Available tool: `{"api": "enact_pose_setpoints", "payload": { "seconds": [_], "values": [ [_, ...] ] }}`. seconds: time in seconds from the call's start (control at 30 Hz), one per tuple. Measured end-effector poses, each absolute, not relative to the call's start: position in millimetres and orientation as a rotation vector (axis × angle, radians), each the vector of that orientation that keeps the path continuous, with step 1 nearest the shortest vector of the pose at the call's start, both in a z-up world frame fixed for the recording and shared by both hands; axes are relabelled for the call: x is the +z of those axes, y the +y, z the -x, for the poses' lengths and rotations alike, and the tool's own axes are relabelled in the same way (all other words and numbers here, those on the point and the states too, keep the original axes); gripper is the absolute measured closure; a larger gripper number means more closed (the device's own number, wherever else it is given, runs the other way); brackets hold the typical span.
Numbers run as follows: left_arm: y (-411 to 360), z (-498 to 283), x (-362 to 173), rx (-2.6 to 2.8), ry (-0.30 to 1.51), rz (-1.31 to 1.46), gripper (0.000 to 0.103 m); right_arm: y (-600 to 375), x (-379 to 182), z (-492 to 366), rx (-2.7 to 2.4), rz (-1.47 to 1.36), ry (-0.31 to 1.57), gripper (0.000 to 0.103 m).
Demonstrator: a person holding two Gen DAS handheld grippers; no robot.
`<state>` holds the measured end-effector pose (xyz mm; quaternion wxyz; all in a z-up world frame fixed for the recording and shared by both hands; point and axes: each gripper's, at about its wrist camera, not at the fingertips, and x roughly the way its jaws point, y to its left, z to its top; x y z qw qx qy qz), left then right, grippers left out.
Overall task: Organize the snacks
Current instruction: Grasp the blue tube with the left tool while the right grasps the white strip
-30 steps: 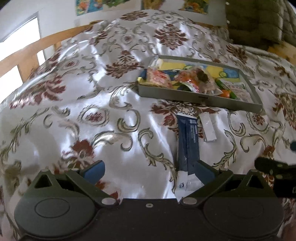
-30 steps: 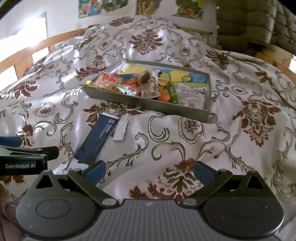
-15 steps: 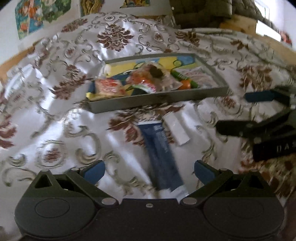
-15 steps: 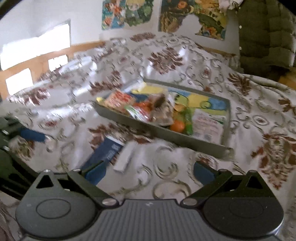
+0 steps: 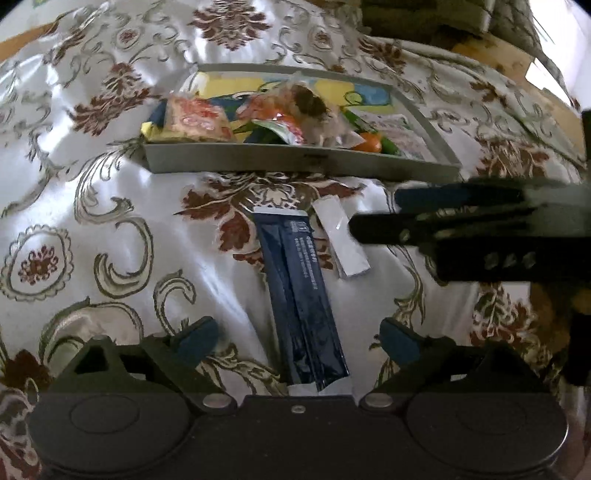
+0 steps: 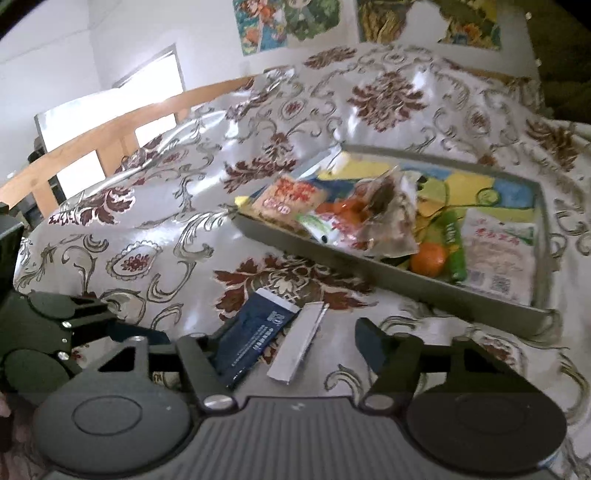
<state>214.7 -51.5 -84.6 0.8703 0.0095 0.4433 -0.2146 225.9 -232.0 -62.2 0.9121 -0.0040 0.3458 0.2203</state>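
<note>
A long dark blue snack packet lies on the patterned cloth in front of a grey tray. A small white packet lies just right of it. My left gripper is open, its jaws on either side of the blue packet's near end. My right gripper is open and low over the white packet, with the blue packet by its left finger. In the left wrist view the right gripper reaches in from the right.
The tray holds several snack bags, an orange and a green packet. A wooden rail runs along the far left. A dark green padded jacket hangs at the back right.
Both grippers have moved in closer to the two packets. The right gripper has come lower and further left, over the white packet. The left gripper now straddles the blue packet.
</note>
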Motion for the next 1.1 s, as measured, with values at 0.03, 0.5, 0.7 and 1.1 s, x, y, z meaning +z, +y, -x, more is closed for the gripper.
{"api": "enact_pose_setpoints", "payload": {
  "seconds": [0.03, 0.5, 0.7, 1.1],
  "values": [
    [-50, -216, -85, -0.445, 0.926, -0.002, 0.010, -229, -66, -229, 0.456, 0.010, 0.725, 0.038],
    [-49, -231, -95, -0.446, 0.961, 0.038, 0.035, -238, -97, -262, 0.460, -0.202, 0.872, 0.058],
    [-53, -229, -96, -0.466, 0.958, 0.008, 0.054, -216, -89, -252, 0.503, -0.090, 0.861, 0.074],
    [-53, -229, -95, -0.464, 0.960, 0.000, 0.066, -196, -84, -240, 0.517, 0.029, 0.840, 0.079]
  ]
}}
